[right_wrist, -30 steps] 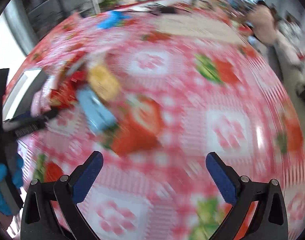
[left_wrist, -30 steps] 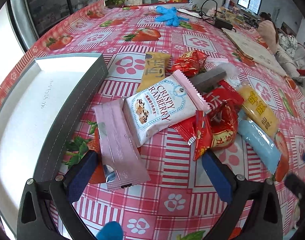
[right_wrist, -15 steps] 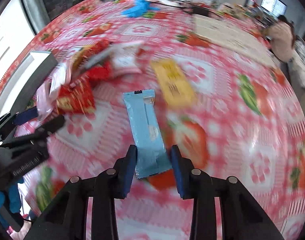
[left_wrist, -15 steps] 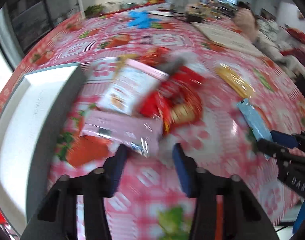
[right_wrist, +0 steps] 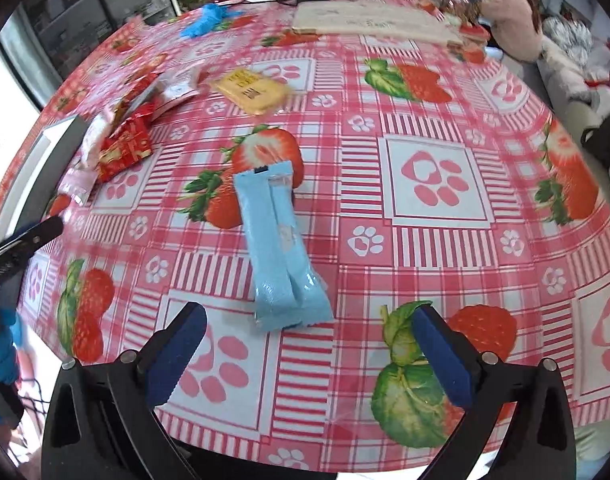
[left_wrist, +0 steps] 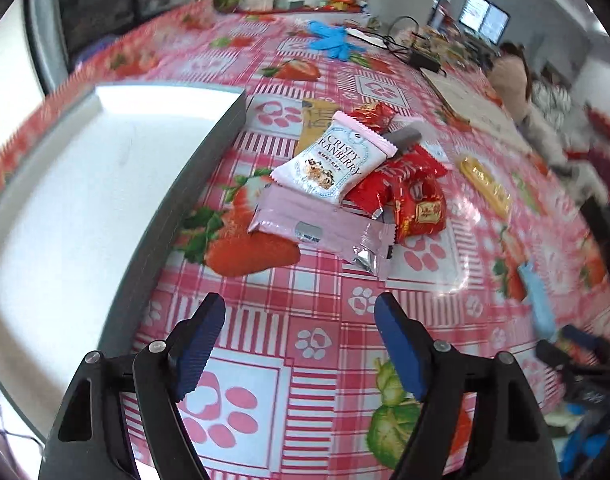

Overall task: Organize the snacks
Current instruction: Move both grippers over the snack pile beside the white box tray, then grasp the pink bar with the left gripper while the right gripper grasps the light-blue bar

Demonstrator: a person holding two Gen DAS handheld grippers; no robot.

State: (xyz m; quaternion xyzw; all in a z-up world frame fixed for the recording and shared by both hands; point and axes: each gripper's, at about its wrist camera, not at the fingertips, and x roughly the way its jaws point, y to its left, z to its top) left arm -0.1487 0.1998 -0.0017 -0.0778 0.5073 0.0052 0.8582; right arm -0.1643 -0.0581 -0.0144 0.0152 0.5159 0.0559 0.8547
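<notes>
Between the widely spread fingers of the right gripper [right_wrist: 307, 350], whose jaws are opening, lies only bare bench [right_wrist: 425, 168], with the near end of a blue snack bar [right_wrist: 279, 248] just ahead, untouched. Ahead of the left gripper [left_wrist: 301, 338], also opening and empty, a pink wrapper [left_wrist: 321, 232] lies under a Crispy Cranberry pack [left_wrist: 337, 160] beside red packets [left_wrist: 413, 196], with a grey-walled box [left_wrist: 177, 216] to their left.

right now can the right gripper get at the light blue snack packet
Probably yes: the right gripper has its jaws opening, nothing between them, and the light blue snack packet lies alone on the tablecloth just ahead.
</notes>
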